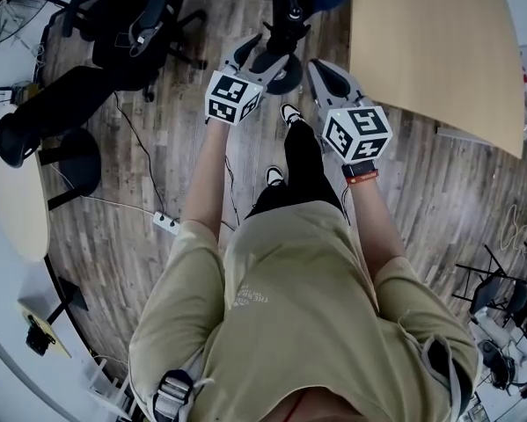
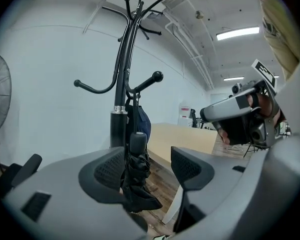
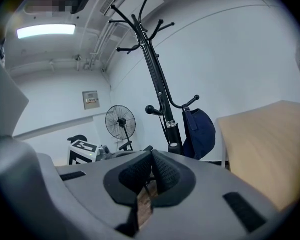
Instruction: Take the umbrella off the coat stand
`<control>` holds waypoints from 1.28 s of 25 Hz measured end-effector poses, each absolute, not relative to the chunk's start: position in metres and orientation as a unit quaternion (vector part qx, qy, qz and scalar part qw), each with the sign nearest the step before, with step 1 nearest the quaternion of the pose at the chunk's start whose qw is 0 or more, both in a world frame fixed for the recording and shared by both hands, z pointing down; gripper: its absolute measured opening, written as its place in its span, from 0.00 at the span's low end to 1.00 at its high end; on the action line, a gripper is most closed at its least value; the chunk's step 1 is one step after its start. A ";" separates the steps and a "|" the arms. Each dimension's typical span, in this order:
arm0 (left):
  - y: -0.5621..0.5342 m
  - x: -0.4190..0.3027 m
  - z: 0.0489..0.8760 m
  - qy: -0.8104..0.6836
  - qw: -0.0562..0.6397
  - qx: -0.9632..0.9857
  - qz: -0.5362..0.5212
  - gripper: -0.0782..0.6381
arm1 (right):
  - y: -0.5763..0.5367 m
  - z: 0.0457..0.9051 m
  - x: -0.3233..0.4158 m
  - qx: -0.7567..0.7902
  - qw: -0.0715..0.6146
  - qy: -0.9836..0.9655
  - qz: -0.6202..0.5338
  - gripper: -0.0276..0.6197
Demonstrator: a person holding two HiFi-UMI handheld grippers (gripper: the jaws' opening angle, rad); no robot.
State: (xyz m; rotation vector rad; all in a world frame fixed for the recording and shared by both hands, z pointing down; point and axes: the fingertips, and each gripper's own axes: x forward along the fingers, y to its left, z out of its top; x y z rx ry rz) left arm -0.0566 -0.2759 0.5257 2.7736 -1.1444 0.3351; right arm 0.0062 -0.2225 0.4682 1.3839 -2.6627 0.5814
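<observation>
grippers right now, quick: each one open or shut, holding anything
Left gripper: open, the folded umbrella between its jaws, not clamped.
Right gripper: shut, empty.

Under you lies a floor [image 1: 157, 174] of grey-brown wood planks, with a black office chair [image 1: 140, 25] at your upper left and a large light wooden table [image 1: 430, 42] at your upper right. A white power strip [image 1: 166, 224] lies on the planks. Ahead of you the wall [image 2: 49, 59] is plain white, a standing fan [image 3: 120, 122] is before it, and a long ceiling lamp [image 3: 45, 30] is lit.
</observation>
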 end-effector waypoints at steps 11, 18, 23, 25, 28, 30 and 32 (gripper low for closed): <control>-0.314 -0.046 0.566 -0.338 0.061 0.932 0.113 0.51 | -0.242 0.476 0.008 0.438 0.040 -0.876 0.197 0.06; -0.331 -0.032 0.580 -0.312 0.080 0.939 0.117 0.51 | -0.254 0.481 0.014 0.438 0.042 -0.874 0.207 0.06; -0.342 -0.030 0.592 -0.317 0.104 0.933 0.132 0.34 | -0.258 0.482 0.023 0.449 0.042 -0.868 0.208 0.07; -0.343 -0.030 0.592 -0.318 0.112 0.932 0.130 0.27 | -0.258 0.484 0.026 0.452 0.040 -0.865 0.213 0.07; -0.338 -0.029 0.589 -0.316 0.114 0.933 0.125 0.23 | -0.257 0.486 0.026 0.452 0.037 -0.864 0.219 0.07; -0.336 -0.029 0.586 -0.316 0.118 0.934 0.120 0.22 | -0.255 0.486 0.025 0.452 0.034 -0.863 0.222 0.07; -0.333 -0.029 0.580 -0.318 0.121 0.934 0.110 0.22 | -0.254 0.485 0.026 0.455 0.030 -0.861 0.226 0.07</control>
